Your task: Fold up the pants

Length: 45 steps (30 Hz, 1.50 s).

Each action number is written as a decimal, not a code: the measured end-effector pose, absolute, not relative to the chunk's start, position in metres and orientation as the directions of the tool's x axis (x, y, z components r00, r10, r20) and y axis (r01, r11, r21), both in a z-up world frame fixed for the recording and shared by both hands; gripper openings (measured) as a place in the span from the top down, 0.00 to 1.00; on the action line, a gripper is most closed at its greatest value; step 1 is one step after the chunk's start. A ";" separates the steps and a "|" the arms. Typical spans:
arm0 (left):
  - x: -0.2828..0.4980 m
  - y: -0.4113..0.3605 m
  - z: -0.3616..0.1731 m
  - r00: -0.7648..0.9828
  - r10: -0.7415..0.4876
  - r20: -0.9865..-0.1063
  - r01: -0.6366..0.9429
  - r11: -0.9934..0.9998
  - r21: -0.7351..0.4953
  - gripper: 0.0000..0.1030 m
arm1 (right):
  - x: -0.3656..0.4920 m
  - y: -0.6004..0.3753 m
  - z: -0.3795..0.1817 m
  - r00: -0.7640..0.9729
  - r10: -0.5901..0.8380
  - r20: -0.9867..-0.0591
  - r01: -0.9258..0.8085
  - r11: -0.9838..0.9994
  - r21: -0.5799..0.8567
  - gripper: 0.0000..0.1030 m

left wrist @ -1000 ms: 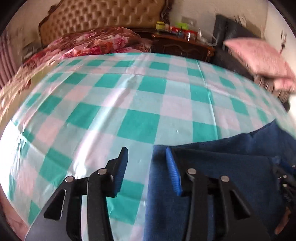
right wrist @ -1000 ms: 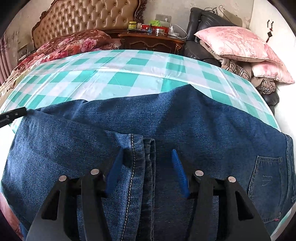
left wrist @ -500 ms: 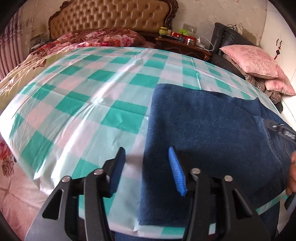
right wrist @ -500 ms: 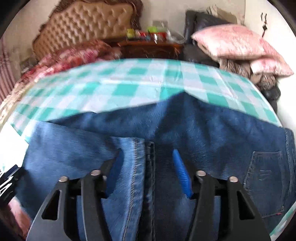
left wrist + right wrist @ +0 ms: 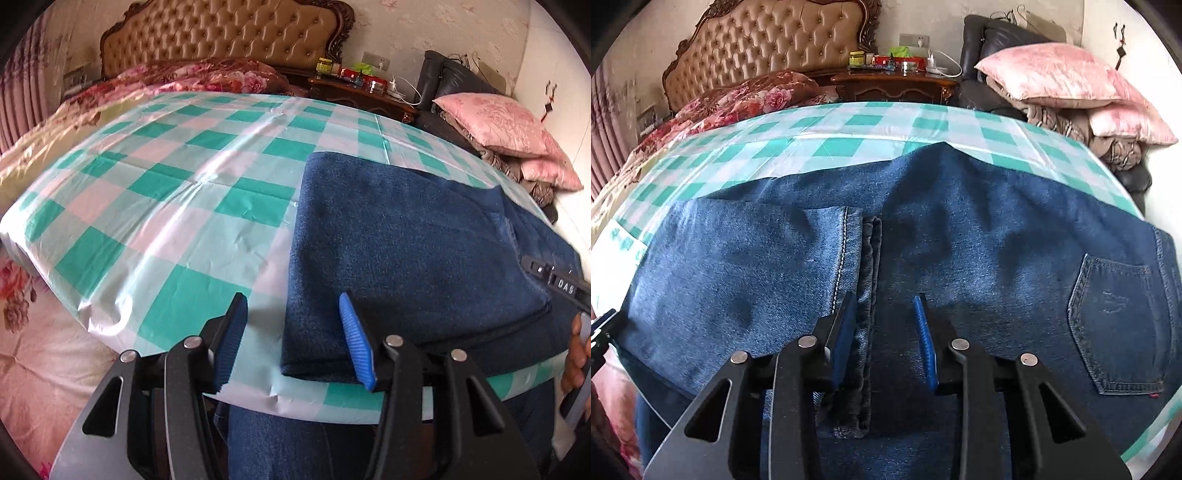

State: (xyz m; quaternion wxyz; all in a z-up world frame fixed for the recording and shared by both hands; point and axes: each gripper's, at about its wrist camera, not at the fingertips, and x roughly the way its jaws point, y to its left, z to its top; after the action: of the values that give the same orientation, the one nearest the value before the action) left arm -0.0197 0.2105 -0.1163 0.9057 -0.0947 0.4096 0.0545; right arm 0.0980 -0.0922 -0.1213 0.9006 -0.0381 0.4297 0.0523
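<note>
Since 0.5 s ago the left gripper (image 5: 291, 339) has drawn back toward the near edge of the table, so the checked tablecloth (image 5: 184, 206) now shows its front edge and the folded end of the jeans (image 5: 406, 240) sits farther up the left wrist view. That claw is spread wide and grips nothing; its right pad hangs over the denim's near left corner, its left pad over bare cloth at 7 o'clock of the fold.

From the right wrist, the right gripper (image 5: 884, 343) has pulled its pads slightly closer together than before, yet they are released, with a gap between them. The hem (image 5: 866, 295) of the folded-over leg lies just beside the left pad, running from 12 to 6 o'clock under the claw. A back pocket (image 5: 1115, 325) shows at 3 o'clock of the gripper.

Beyond the table, at 12 o'clock, stand the tufted headboard (image 5: 768, 48) and a nightstand (image 5: 894, 83); pink pillows (image 5: 1056, 74) are stacked at 2 o'clock.
</note>
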 end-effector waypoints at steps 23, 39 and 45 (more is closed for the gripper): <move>-0.008 0.216 -0.115 0.628 0.011 -0.778 -0.166 0.979 -0.120 0.46 | 0.097 -0.088 -0.123 0.642 0.016 -0.766 -0.125 0.989 -0.083 0.66; -0.013 0.235 -0.105 0.645 -0.207 -0.736 -0.124 0.922 -0.367 0.83 | 0.099 -0.082 -0.081 0.675 -0.006 -0.738 -0.086 0.993 -0.086 0.60; -0.014 0.249 -0.114 0.635 -0.267 -0.725 -0.180 0.862 -0.474 0.63 | 0.108 -0.029 -0.089 0.559 0.148 -0.816 -0.262 0.965 -0.005 0.61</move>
State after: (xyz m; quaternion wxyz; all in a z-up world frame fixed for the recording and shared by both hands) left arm -0.0143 0.2493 -0.1138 0.8654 -0.2617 0.4265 -0.0250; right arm 0.1078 -0.0290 -0.0889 0.8807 -0.0629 0.4549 0.1165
